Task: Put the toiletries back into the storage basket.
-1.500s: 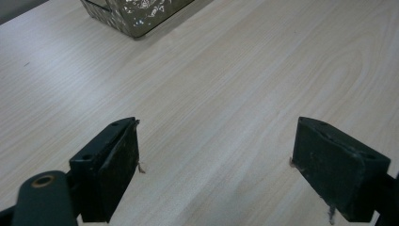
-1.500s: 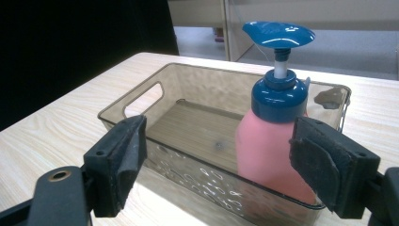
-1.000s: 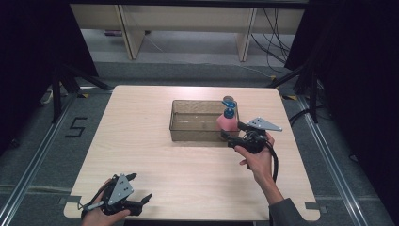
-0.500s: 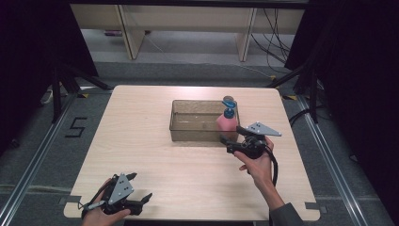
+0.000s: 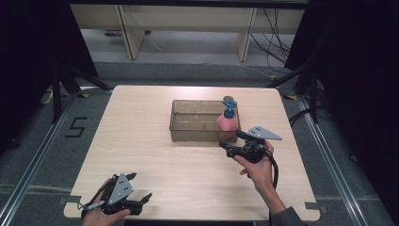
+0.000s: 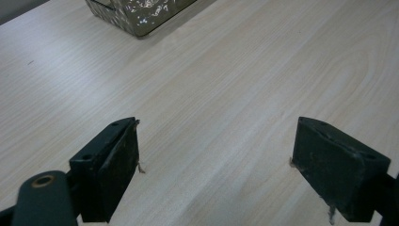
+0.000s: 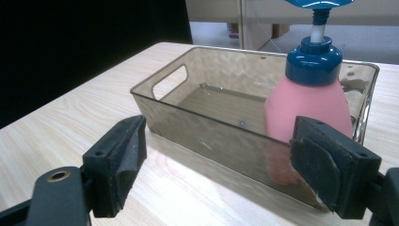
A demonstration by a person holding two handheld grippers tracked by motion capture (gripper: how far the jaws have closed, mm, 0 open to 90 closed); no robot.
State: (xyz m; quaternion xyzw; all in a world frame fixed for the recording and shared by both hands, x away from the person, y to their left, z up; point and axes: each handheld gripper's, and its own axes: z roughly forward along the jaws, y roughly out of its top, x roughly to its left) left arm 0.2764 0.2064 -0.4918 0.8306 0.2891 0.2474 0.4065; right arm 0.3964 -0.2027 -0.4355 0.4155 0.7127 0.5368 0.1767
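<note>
Placement of a pump bottle in a bin, late stage. The pink pump bottle [image 5: 227,123] with a blue cap stands upright inside the clear bin [image 5: 188,133], at the bin's right end, close against the near wall; the bin sits on the table [image 5: 141,155] a little beyond its middle. In the right gripper view the bottle [image 7: 308,103] is seen through the bin's near wall [image 7: 211,136], its base on the bin floor, so it appears to be already delivered.

The right gripper [image 5: 230,147] is held just outside that near wall, pointing at the bottle. Its jaws stand wide apart with nothing between them, and the pads touch neither the bin nor the bottle. Judged from this, the release is complete, and what remains for this hand is to draw clear of the bin.

The left gripper [image 5: 139,200] rests at the near left corner of the table, well apart from the bin. Its jaws are likewise spread, with only bare tabletop [image 6: 216,117] between them; a corner of the bin [image 6: 136,16] shows far off at the top of the left gripper view. This hand appears to take no part in the present step.

No other loose item is visible on the table, so the work seems close to finished.
</note>
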